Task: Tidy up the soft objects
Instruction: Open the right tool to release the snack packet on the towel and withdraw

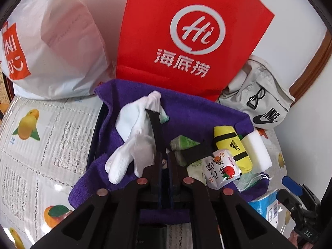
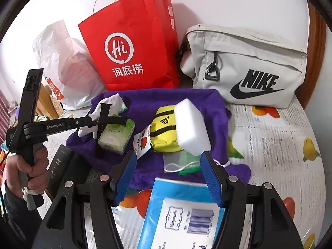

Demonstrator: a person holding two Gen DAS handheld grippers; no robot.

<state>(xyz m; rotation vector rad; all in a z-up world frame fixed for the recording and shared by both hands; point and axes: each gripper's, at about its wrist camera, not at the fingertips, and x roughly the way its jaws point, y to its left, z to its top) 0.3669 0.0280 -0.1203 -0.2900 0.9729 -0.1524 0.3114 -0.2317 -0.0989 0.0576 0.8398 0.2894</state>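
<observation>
Left gripper (image 1: 165,161) fingers pressed together — right gripper (image 2: 168,172) spread; only its view shows blue pack (image 2: 182,213).

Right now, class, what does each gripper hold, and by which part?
The left gripper is shut on a black strap, pinched near its middle, both ends free. The right gripper is open, holding nothing.

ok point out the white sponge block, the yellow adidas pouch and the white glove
white sponge block (image 2: 192,124): right wrist view, broad front face
yellow adidas pouch (image 2: 164,132): right wrist view, below the logo
white glove (image 1: 132,128): left wrist view, palm
</observation>
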